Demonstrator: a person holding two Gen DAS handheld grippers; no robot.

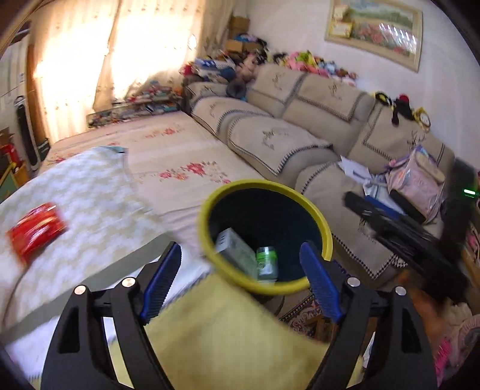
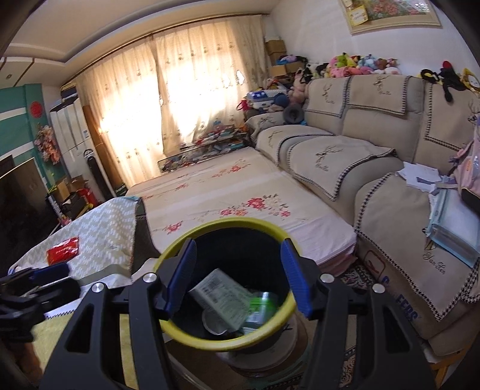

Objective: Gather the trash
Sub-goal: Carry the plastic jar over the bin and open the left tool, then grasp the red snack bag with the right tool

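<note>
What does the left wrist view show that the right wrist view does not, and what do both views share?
Only the left wrist view shows the right claw's black arm reaching in from the right. Only the right wrist view shows the ceiling and the green wall panel. Both show the yellow-rimmed bin holding a box and a green can, the red packet, and the sofa.

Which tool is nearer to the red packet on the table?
Left. The left tool is beside the table bearing the red packet; the right tool hangs over the bin, farther away.
</note>
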